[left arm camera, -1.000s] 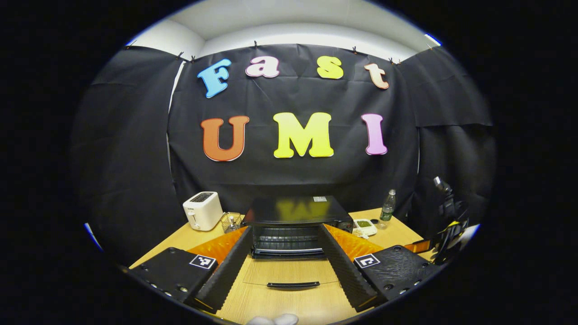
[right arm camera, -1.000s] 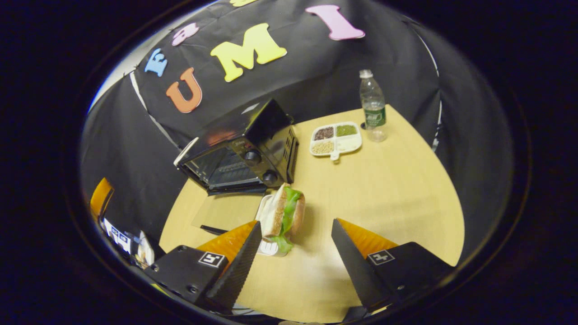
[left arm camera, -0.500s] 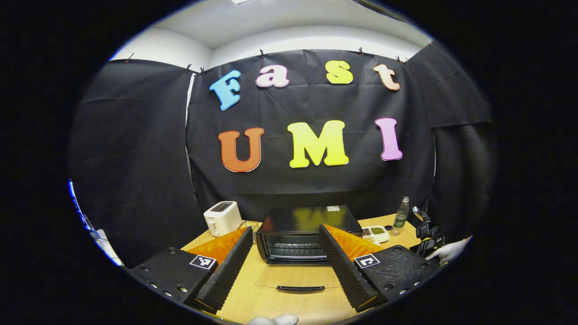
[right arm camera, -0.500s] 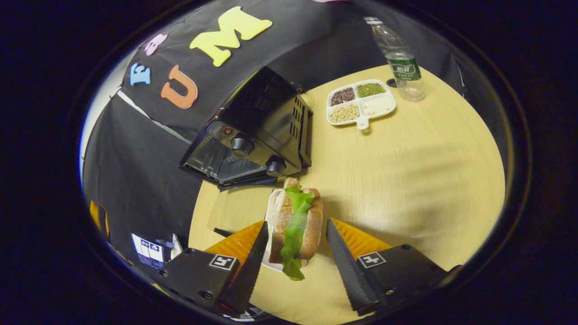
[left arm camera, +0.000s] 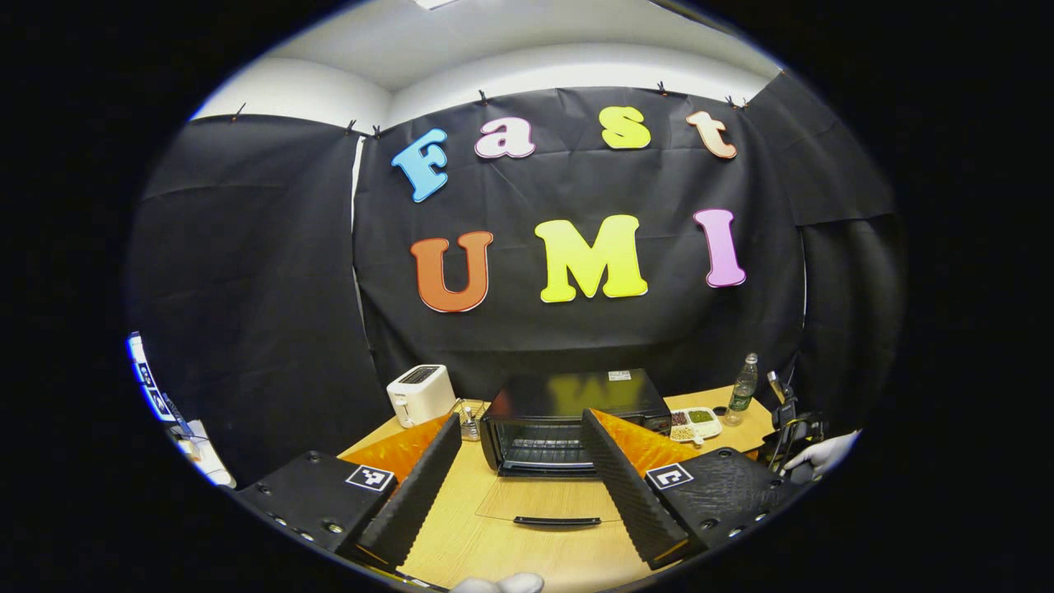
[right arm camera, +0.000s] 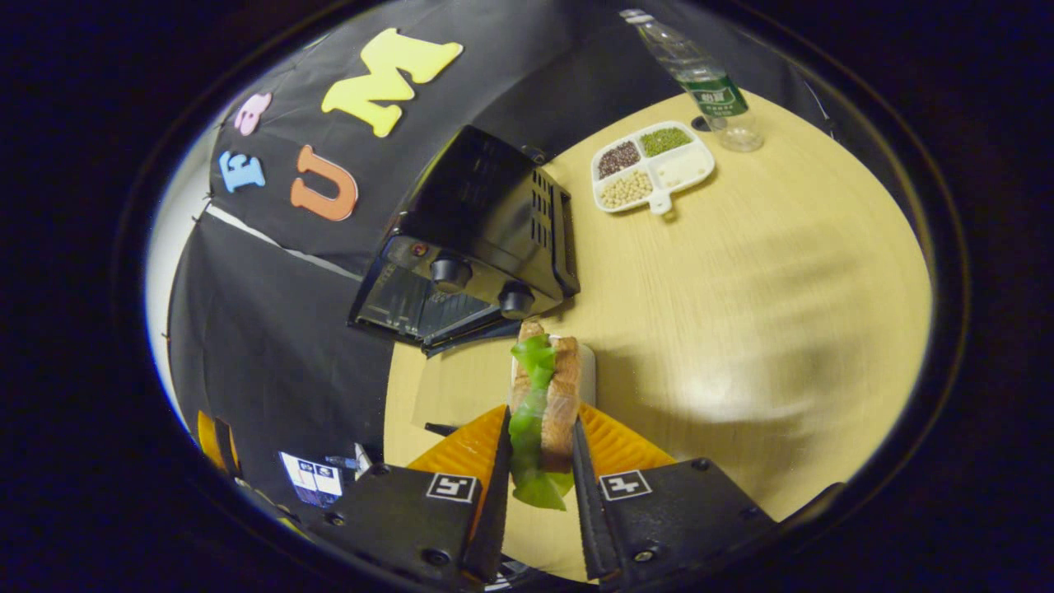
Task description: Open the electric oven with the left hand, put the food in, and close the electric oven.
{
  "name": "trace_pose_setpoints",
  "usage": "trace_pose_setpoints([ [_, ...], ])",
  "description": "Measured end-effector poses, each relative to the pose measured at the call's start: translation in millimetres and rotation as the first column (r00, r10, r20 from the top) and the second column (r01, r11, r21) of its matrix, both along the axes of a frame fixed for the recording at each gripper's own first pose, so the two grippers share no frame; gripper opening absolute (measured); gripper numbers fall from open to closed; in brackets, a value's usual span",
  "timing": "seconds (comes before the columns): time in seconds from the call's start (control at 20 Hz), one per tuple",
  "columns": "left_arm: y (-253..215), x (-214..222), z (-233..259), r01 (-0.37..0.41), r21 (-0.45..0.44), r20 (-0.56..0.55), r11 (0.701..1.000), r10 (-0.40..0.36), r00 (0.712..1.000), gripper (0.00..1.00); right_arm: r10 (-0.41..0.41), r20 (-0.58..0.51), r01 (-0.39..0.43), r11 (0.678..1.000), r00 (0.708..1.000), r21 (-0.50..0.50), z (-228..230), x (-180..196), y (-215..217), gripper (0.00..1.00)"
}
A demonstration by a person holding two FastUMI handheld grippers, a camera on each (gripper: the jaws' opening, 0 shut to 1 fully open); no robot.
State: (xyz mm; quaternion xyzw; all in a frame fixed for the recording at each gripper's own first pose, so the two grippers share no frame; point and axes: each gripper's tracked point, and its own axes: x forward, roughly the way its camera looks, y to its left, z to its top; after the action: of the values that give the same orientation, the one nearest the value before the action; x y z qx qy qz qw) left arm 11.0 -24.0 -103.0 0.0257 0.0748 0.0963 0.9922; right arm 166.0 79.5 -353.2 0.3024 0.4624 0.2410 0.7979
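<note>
**Inspector:** Count of items on the table (right arm camera: 741, 272), please.

**Assistant:** One electric oven (right arm camera: 482, 222), black, two knobs on its front panel. Its glass door (left arm camera: 550, 501) is folded down flat on the table, handle toward the camera in the left gripper view, rack visible inside. One sandwich (right arm camera: 543, 395) with green lettuce. One white toaster (left arm camera: 421, 394) left of the oven. One small wire basket (left arm camera: 469, 416) between toaster and oven. One divided tray (right arm camera: 650, 165) with four compartments of grains and beans. One water bottle (right arm camera: 700, 82) just beyond the tray.

**Inspector:** Location of the food?

**Assistant:** In front of the oven's right corner, below the knobs, standing on edge over a white plate (right arm camera: 586, 371). Whether it touches the plate, I cannot tell.

**Inspector:** Right gripper (right arm camera: 539, 461)?

**Assistant:** Jaws closed down narrow, one finger pressing each bread face of the sandwich; lettuce hangs out below between them. It points toward the oven's knob side from above the table.

**Inspector:** Left gripper (left arm camera: 519, 461)?

**Assistant:** Jaws spread wide, nothing between them. It is held level, back from the table edge, aimed squarely at the open oven mouth, with the lowered door lying between its two fingers in the left gripper view.

**Inspector:** Hands?

**Assistant:** One hand in a white glove (left arm camera: 815, 455) at the far right of the left gripper view, on dark equipment near the table's right edge.
</note>
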Motion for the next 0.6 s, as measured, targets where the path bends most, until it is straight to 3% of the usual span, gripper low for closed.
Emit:
trace_pose_setpoints([
  [0.2,8.5,-4.3,-7.2,0.060,0.002,-0.003,0.998,-0.060,0.998,0.95,-0.068,0.073,0.069,0.998,0.995,-0.006,37.1,-11.5,8.5,0.41],
  [0.35,8.8,-4.9,-10.8,0.146,0.005,-0.005,0.989,-0.146,0.989,0.95,-0.161,0.130,0.160,0.987,0.978,0.019,62.2,-21.8,23.8,0.41],
  [0.6,16.8,-6.7,-20.9,0.241,0.009,-0.012,0.970,-0.241,0.970,0.95,-0.344,0.150,0.324,0.935,0.927,0.141,72.9,-22.3,76.4,0.40],
])
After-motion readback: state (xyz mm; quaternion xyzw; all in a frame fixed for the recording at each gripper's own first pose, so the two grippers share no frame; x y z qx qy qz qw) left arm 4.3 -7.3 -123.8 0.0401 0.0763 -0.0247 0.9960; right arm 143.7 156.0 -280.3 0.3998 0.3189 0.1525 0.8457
